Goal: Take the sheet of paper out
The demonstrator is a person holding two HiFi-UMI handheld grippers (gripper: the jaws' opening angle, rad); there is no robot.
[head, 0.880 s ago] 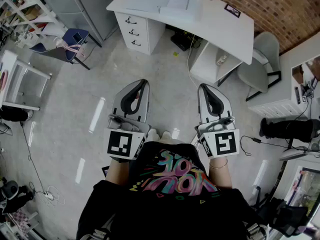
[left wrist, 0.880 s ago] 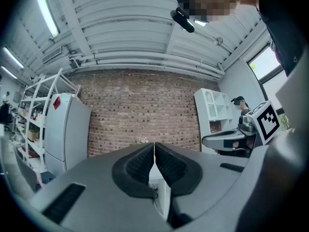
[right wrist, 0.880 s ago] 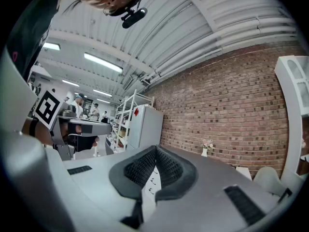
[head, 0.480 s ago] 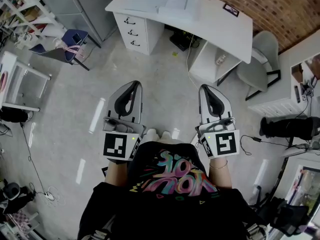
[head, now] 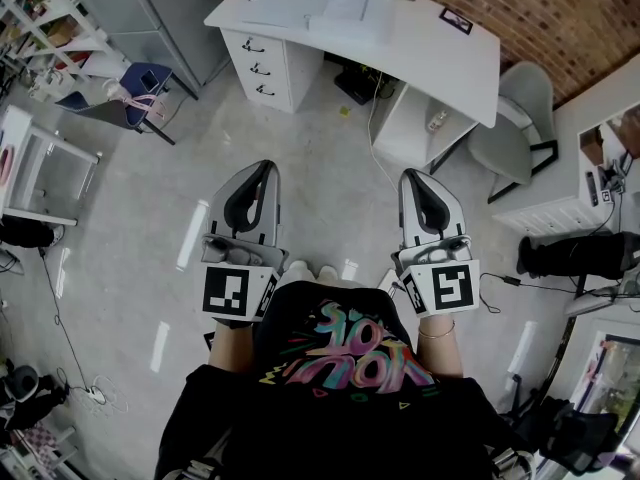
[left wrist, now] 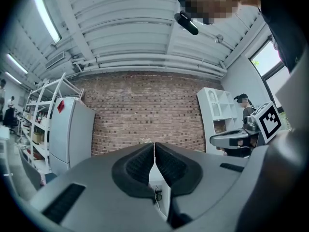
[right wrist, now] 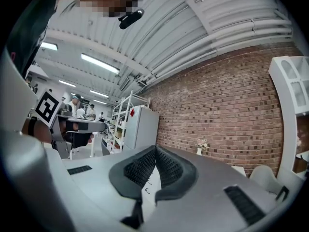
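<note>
sheet of paper (head: 283,10) on desk (head: 445,56), well beyond left claw (head: 264,166), right claw (head: 414,176)

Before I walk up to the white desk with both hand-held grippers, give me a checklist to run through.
1. Left hand-held gripper empty: ok, jaws together, nothing between them.
2. Right hand-held gripper empty: ok, jaws together, nothing between them.
3. Jaws apart for a grasp: not ok, both shut.
4. White desk within reach: not ok, bare floor lies between.
5. Paper found: ok, white sheets lie on the desk top.
6. Which sheet to take: cannot tell.
</note>
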